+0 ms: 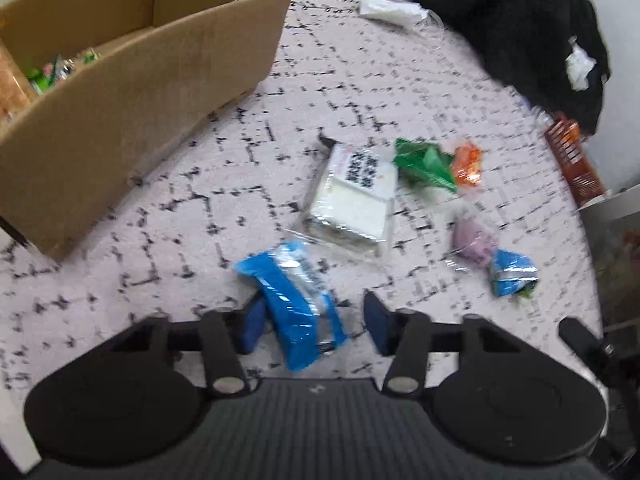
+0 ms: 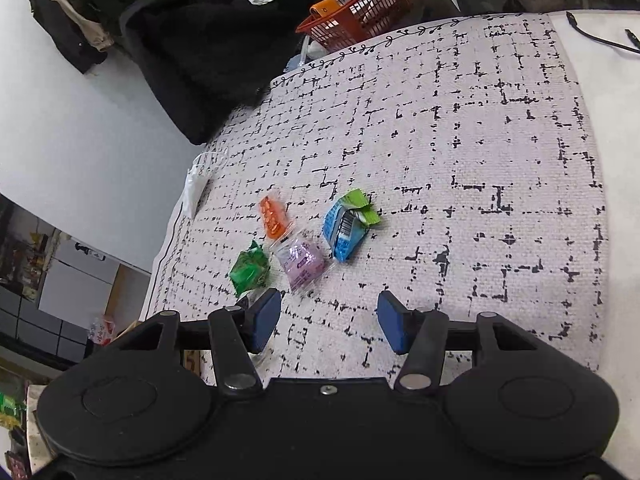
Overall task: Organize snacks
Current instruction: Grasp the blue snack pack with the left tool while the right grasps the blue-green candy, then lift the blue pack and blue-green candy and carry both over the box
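Your left gripper (image 1: 316, 326) tilts steeply down, its jaws apart around a blue packet (image 1: 294, 312) on the patterned cloth (image 1: 160, 240), one pad not touching. Your right gripper (image 2: 326, 326) hangs released, empty. Four small snacks lie ahead of it. Only the left view shows the cardboard box (image 1: 132, 92) and white packet (image 1: 352, 196).
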Action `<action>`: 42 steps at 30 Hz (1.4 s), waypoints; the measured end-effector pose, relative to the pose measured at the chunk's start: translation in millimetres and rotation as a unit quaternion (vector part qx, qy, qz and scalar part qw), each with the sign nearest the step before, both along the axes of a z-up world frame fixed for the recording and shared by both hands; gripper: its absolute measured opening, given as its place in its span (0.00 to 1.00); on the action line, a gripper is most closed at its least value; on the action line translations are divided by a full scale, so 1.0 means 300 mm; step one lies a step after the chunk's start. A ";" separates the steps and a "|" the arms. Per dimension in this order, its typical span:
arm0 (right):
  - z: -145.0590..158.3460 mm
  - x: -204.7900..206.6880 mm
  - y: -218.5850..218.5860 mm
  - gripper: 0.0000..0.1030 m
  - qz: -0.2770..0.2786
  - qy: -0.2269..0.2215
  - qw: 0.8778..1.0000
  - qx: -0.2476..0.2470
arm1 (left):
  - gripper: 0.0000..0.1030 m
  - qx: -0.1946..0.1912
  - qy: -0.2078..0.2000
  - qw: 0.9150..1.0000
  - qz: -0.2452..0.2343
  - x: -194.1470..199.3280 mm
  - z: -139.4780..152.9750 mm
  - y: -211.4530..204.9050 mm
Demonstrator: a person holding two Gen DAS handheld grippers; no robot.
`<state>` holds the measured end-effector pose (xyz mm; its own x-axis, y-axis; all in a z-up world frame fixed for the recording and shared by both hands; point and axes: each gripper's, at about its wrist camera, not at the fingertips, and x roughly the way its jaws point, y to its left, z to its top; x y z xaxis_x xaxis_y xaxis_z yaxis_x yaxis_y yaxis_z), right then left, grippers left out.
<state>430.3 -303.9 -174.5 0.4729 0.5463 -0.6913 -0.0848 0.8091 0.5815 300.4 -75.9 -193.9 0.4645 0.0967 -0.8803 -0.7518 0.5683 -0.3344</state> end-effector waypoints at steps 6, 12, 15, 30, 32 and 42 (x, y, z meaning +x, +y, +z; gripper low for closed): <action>-0.029 0.033 0.038 0.52 -0.008 -0.002 1.000 -0.005 | 0.28 -0.008 0.004 1.000 0.003 0.003 0.002 0.030; -0.065 0.074 0.074 0.52 -0.028 -0.003 0.999 -0.015 | 0.27 -0.023 -0.004 1.000 -0.005 -0.007 0.027 0.044; -0.079 0.094 0.096 0.52 -0.036 -0.005 0.999 -0.024 | 0.27 -0.021 -0.009 1.000 -0.013 -0.005 0.053 0.049; -0.115 0.165 0.139 0.50 -0.093 -0.021 0.994 -0.048 | 0.27 -0.030 -0.024 0.999 -0.032 0.088 0.100 0.174; -0.121 0.179 0.147 0.50 -0.097 -0.022 0.994 -0.050 | 0.27 -0.028 -0.025 0.999 -0.037 0.103 0.103 0.184; -0.136 0.203 0.171 0.35 -0.097 -0.026 0.992 -0.072 | 0.27 -0.022 -0.021 0.998 -0.058 0.135 0.103 0.197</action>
<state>491.2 -252.6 -215.3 0.5961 0.3390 -0.7278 0.0533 0.8878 0.4572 340.8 -16.8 -163.1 0.5072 0.0018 -0.8618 -0.6666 0.6347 -0.3910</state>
